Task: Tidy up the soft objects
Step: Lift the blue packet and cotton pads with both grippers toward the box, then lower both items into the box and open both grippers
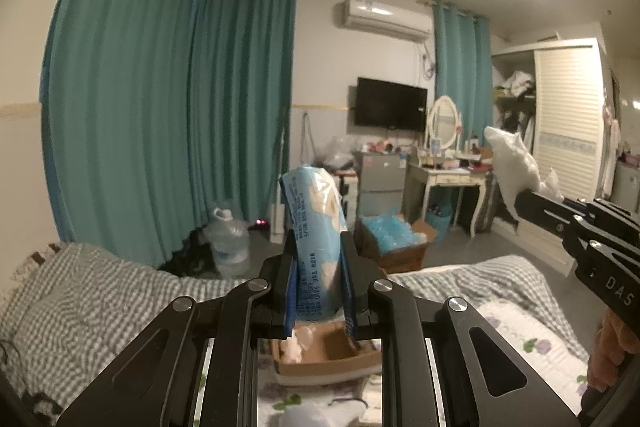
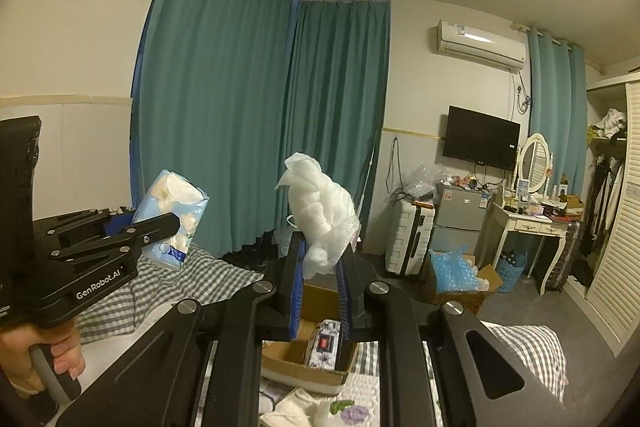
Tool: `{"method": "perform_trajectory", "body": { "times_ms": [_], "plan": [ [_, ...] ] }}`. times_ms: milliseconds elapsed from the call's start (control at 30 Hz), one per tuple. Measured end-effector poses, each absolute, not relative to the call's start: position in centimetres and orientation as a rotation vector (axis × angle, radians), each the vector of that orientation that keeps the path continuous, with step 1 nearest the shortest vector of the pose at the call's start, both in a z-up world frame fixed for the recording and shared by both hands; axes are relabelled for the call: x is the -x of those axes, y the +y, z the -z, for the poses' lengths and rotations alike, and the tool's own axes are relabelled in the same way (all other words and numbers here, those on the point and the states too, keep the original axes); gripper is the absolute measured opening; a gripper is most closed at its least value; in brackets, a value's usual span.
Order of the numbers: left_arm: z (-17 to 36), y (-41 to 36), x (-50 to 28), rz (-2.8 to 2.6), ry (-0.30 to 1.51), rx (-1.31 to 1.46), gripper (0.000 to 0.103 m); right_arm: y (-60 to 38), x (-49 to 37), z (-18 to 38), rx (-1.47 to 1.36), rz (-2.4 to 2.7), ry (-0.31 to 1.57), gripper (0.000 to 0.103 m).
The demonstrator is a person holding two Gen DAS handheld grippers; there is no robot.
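The left tool (image 1: 318, 279) is pinching a light blue tissue pack (image 1: 314, 227) between its blue-padded fingers, holding it upright well above the bed (image 1: 100, 291). In the right wrist view the same tool (image 2: 160, 231) is showing at 9 o'clock, with the tissue pack (image 2: 174, 217) sticking up and to the right out of its jaws, and the person's hand (image 2: 48, 351) is wrapping the grip below it.

The right tool (image 2: 320, 267) is pinching a crumpled white plastic bag (image 2: 322, 215), which is bulging up above the fingertips. Seen from the left wrist camera, that tool (image 1: 524, 203) is reaching in from 3 o'clock, the white bag (image 1: 516, 159) puffing out beyond its tip.

Below both tools an open cardboard box (image 2: 304, 367) is sitting on the bed's floral sheet (image 2: 360, 399). Inside it a patterned packet (image 2: 326, 345) is lying toward the right side; in the left wrist view the box (image 1: 320, 359) is holding something white at its left end, too hidden by the fingers to identify.

A grey checked quilt (image 1: 80, 307) is lying across the bed toward 8 o'clock. Beyond the bed, on the floor near 1 o'clock, a second cardboard box (image 1: 400, 247) is holding blue bubble wrap (image 1: 388, 231). Teal curtains (image 1: 160, 107) are hanging along the far wall, and a water jug (image 1: 228, 239) is standing at their foot.
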State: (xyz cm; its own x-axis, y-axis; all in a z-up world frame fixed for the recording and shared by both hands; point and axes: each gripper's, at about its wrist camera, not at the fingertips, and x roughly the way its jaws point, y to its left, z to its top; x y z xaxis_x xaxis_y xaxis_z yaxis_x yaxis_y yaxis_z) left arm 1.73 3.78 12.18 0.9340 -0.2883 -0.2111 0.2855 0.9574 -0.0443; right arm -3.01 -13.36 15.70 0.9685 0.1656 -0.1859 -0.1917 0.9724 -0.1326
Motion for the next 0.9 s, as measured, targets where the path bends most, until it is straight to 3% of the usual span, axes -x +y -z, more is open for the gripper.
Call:
{"method": "perform_trajectory", "body": {
  "times_ms": [333, 900],
  "plan": [
    [-9.2, 2.8, -8.3, 0.277, 0.282, 0.010, 0.017, -14.2, -3.9, -11.6, 0.140, -0.183, 0.249, 0.014],
    [0.6, -0.7, -16.7, 0.285, 0.526, -0.026, 0.018, -14.1, -14.1, 1.1, 0.178, -0.225, 0.528, 0.014]
  ]
}}
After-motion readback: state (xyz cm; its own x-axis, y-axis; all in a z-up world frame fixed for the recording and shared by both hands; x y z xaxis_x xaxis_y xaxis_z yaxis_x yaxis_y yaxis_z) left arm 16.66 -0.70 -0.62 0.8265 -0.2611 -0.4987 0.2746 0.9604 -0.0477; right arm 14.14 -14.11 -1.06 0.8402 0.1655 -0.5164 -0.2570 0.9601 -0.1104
